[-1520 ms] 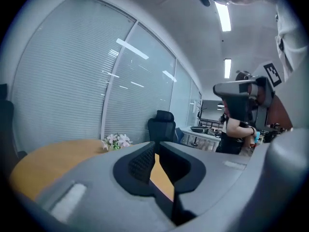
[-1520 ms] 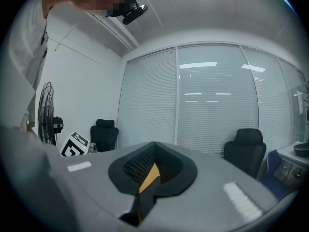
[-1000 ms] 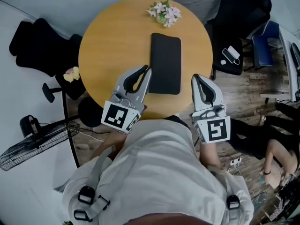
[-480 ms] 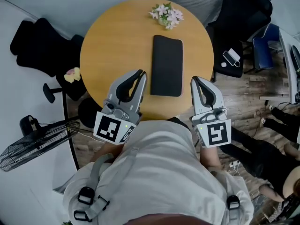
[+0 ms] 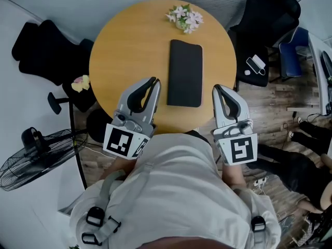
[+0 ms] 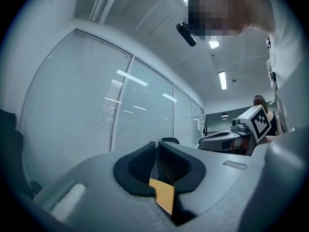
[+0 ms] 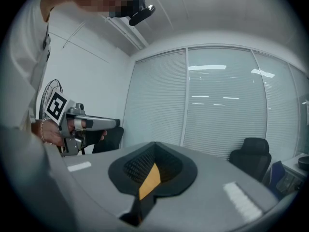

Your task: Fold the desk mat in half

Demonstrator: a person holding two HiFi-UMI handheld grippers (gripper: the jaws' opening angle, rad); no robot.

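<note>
The black desk mat point(image 5: 184, 72) lies as a narrow, long rectangle in the middle of the round wooden table point(image 5: 124, 45). My left gripper point(image 5: 154, 81) hovers over the table's near edge, just left of the mat's near corner and apart from it. Its jaws are shut with nothing between them. My right gripper point(image 5: 217, 88) hangs at the table's near right edge, right of the mat, also shut and empty. In the left gripper view the left gripper point(image 6: 157, 144) points level at window blinds. The right gripper point(image 7: 154, 145) in its own view does the same.
A bunch of white and pink flowers point(image 5: 185, 16) stands at the table's far edge. Black chairs stand left point(image 5: 44, 51) and right point(image 5: 264, 14) of the table. A fan point(image 5: 36, 165) sits on the floor at lower left.
My left gripper has drawn back from the mat's left edge toward the table's near edge. The right gripper has barely shifted. The mat lies unchanged.
</note>
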